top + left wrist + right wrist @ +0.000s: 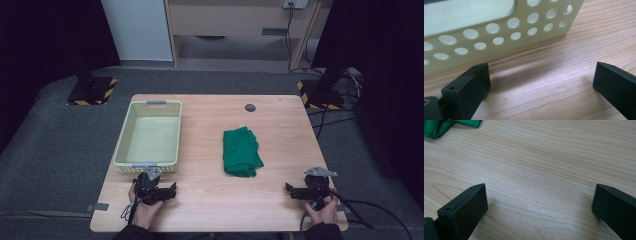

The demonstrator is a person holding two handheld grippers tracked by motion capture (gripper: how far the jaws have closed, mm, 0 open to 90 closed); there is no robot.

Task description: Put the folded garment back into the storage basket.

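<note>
Both grippers, left [172, 189] and right [288, 189], rest spread and empty near my table edge. Green cloth [241, 151] lies mid-table, right of the perforated basket [121, 150]; I judge reaching for it comes next.

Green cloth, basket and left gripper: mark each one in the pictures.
Green cloth [241, 152], high view, middle of the folded fabric.
Basket [123, 134], high view, its left wall.
Left gripper [541, 82], left gripper view, midway between its open jaw tips.
</note>
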